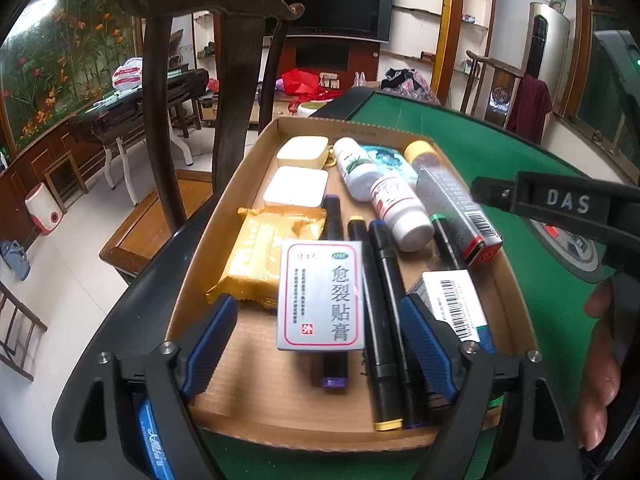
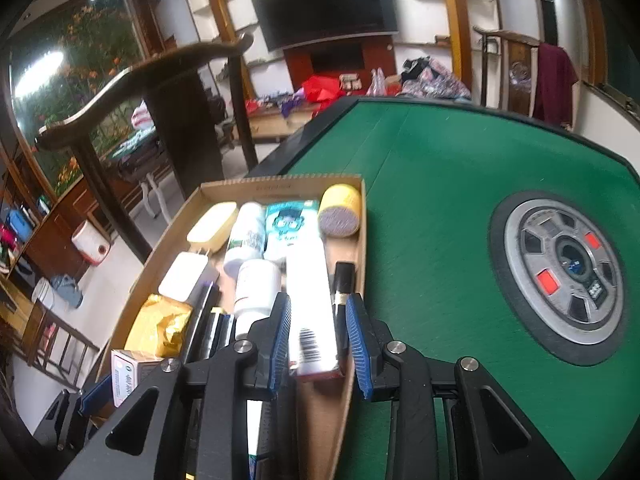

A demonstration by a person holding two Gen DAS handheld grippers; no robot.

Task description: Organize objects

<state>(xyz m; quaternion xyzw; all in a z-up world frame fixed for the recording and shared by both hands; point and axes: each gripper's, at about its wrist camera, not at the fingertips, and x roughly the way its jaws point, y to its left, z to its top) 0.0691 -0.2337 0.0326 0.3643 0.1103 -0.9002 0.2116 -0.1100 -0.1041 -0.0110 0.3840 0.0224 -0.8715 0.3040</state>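
Note:
A cardboard tray on the green table holds several items. In the left wrist view my left gripper is open above the tray's near end. A grey plaster box with red-framed print lies between its blue pads, touching neither, on top of black markers. A gold packet, two cream cases, white bottles and a long grey box lie beyond. In the right wrist view my right gripper is open around the long white box, pads apart from it.
The green table has a round metal hub at its middle. A dark wooden chair stands just beyond the tray's left side. The right gripper's body and a hand show at the left view's right edge.

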